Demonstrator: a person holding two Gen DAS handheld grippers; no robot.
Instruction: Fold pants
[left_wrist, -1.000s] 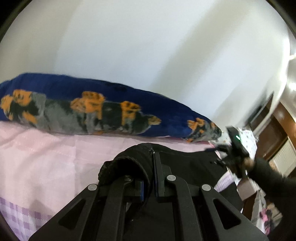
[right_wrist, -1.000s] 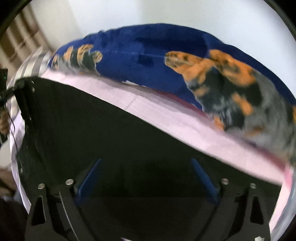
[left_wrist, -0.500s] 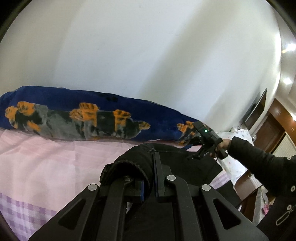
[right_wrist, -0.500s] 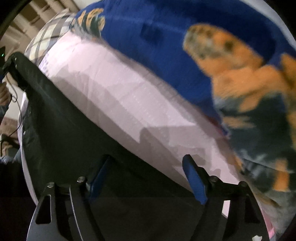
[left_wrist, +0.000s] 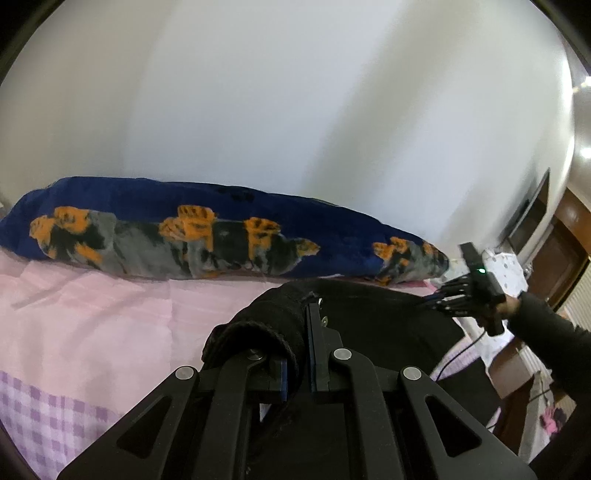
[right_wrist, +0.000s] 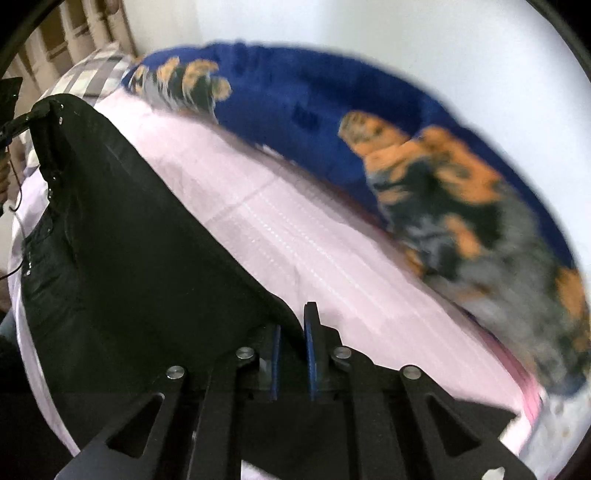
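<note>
On pink bed sheet, pants clamped in both hand-held grippers.

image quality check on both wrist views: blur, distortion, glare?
Left wrist: sharp, with heavy fisheye bending of the wall; small ceiling-light glare at the right edge; the black pants are underexposed. Right wrist: motion blur smears the blue blanket and its orange pattern; the pink sheet is softer too; the gripper stays crisp.
</note>
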